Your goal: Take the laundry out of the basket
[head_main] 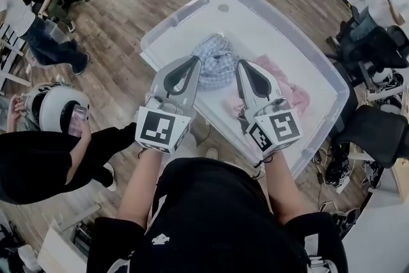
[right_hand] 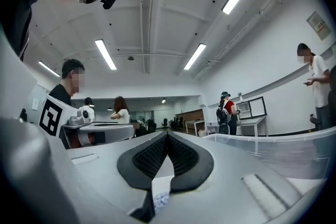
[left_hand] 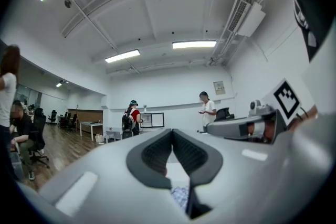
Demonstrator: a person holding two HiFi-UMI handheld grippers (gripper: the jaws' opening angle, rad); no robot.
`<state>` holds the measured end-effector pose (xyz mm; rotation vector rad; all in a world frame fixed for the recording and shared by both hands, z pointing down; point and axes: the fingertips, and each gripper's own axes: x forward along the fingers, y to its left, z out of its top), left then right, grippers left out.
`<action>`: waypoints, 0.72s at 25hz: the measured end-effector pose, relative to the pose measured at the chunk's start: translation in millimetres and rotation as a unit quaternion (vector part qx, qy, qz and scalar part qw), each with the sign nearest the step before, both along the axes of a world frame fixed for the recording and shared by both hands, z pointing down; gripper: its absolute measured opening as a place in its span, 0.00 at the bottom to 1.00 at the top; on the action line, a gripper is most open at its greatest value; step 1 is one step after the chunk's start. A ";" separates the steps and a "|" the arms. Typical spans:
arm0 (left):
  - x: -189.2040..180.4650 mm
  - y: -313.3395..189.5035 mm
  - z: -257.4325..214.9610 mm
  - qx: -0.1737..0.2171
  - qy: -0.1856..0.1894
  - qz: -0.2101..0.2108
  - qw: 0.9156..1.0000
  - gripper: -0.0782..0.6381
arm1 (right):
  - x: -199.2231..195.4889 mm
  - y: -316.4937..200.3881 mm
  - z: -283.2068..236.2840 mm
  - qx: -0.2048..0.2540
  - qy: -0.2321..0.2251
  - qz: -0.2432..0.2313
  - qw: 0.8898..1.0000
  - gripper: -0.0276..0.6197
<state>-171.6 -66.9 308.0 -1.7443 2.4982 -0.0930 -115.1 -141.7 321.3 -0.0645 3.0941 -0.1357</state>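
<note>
Wooden floor surrounds the clear basket (head_main: 185,11). Your left gripper (head_main: 192,62) and right gripper (head_main: 242,64) hover pressed shut and empty: the reach stage. Checked laundry (head_main: 217,64) lies between and below their tips, so spread one and dip.

We are looking at a clear plastic basket (head_main: 185,9) holding a bunched blue-checked cloth (head_main: 216,61) at its middle, a crumpled pink garment (head_main: 295,94) lying just right.
</note>
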 end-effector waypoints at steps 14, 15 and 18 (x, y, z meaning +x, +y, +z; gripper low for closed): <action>-80.0 -94.8 5.5 -0.077 -0.011 0.122 0.990 0.12 | -59.8 -53.1 3.2 -0.006 0.024 0.093 0.995 0.04; -83.5 -102.7 12.7 -0.098 -0.005 0.132 0.986 0.12 | -61.6 -56.8 3.6 -0.006 0.025 0.102 0.995 0.04; -88.8 -124.5 36.0 -0.159 0.003 0.171 0.972 0.12 | -65.4 -67.3 4.9 -0.001 0.027 0.126 0.992 0.04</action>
